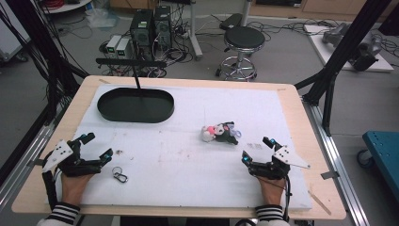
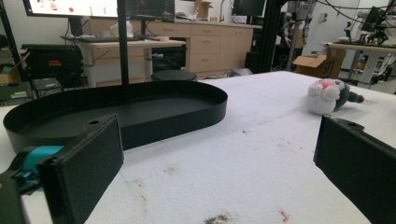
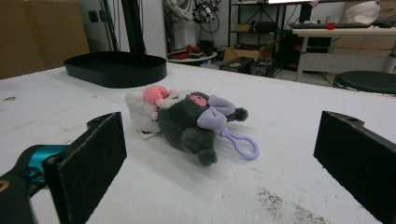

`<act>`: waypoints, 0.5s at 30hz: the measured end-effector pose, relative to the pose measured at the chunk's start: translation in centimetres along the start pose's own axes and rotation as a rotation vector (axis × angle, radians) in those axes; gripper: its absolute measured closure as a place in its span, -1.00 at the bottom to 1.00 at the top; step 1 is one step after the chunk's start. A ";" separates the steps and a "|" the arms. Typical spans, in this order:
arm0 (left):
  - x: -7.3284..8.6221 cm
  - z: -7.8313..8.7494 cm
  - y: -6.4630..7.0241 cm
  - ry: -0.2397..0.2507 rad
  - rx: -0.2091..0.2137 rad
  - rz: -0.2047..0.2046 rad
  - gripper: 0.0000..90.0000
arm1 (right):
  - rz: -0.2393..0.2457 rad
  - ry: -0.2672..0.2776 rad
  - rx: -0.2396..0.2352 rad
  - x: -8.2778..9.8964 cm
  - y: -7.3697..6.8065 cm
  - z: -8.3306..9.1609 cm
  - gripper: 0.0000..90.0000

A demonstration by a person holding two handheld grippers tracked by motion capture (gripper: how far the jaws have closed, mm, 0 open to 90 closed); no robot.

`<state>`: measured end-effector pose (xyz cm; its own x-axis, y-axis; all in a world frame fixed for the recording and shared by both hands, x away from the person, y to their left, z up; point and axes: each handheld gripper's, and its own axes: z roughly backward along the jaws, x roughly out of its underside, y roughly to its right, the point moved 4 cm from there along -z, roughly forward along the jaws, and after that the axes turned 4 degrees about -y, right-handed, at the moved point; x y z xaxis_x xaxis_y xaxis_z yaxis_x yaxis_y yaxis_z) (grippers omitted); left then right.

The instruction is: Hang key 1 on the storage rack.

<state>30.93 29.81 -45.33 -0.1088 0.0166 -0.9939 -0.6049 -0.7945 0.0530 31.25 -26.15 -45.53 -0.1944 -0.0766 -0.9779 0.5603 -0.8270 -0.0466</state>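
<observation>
Both grippers' jaws wide apart, plush toy (image 3: 187,123) just beyond right gripper (image 1: 259,149), white mat around.

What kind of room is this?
Probably a robotics lab or workshop: black computer towers with tangled cables on the floor, a round black stool, and a screen above wooden cabinets.

A grey, white and pink plush toy (image 3: 187,119) with a lilac bow and loop is lying at the white mat's (image 1: 188,165) two o'clock; a black oval tray (image 1: 135,104) is sitting at ten.
</observation>
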 end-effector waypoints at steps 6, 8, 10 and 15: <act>0.0 0.0 0.0 -0.001 -0.003 -0.005 -0.96 | 0.001 0.001 0.001 0.0 0.0 0.0 -0.97; 0.0 0.0 0.1 -0.003 -0.007 -0.010 -0.96 | 0.016 -0.008 0.006 0.0 -0.2 0.0 -0.97; 0.0 0.0 0.0 -0.004 -0.006 -0.008 -0.96 | 0.028 -0.008 0.014 0.0 -0.3 -0.1 -0.97; 0.0 0.0 -0.1 -0.002 -0.005 -0.002 -0.96 | 0.020 -0.010 0.010 0.0 -0.3 0.0 -0.97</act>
<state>30.96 29.86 -45.33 -0.1091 0.0192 -0.9938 -0.6012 -0.7975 0.0506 31.11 -25.90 -45.52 -0.1913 -0.0983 -0.9766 0.5558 -0.8309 -0.0252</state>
